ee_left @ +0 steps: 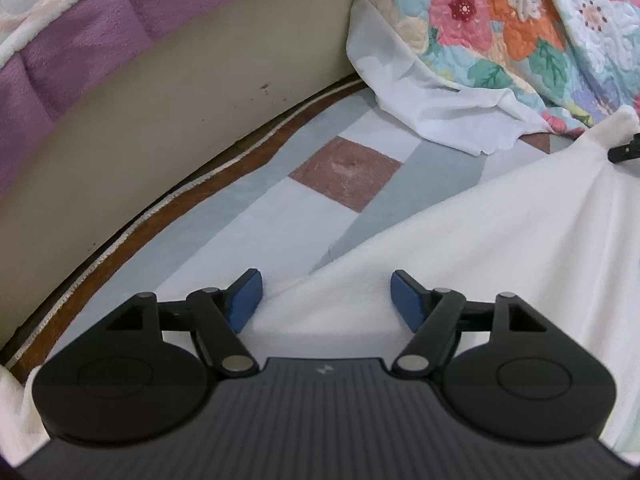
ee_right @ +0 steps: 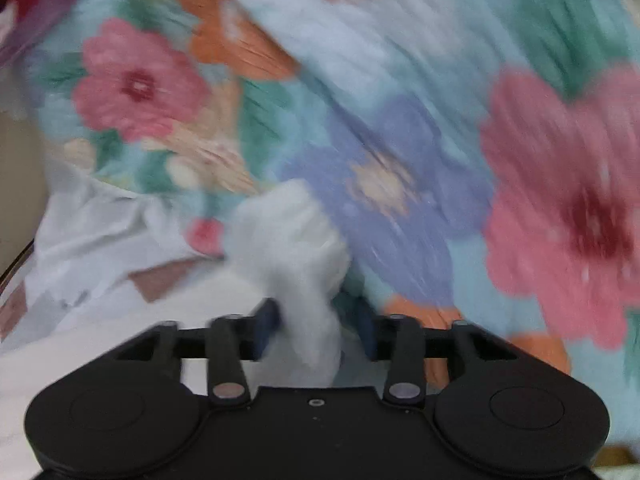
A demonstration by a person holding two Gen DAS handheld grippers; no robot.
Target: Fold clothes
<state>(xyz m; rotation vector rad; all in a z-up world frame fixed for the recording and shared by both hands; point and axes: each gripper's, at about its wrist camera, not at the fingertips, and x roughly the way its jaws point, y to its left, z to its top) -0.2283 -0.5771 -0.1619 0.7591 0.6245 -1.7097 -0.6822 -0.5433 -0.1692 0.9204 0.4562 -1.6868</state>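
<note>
A cream-white garment (ee_left: 500,240) lies spread on the patchwork bed sheet (ee_left: 248,216). My left gripper (ee_left: 326,292) is open, its blue pads (ee_left: 244,296) on either side of the garment's near edge, with nothing held. In the right wrist view, which is blurred by motion, my right gripper (ee_right: 316,320) is shut on a bunched corner of the same white garment (ee_right: 288,240) and holds it up in front of a floral quilt. That gripper's tip also shows at the far right of the left wrist view (ee_left: 624,150), with the cloth pulled into a peak.
A floral quilt (ee_left: 520,32) (ee_right: 400,120) with a white lining (ee_left: 432,100) is heaped at the back right. A beige bed board (ee_left: 168,120) and a purple blanket (ee_left: 80,40) run along the left. The mattress edge (ee_left: 120,236) curves below the board.
</note>
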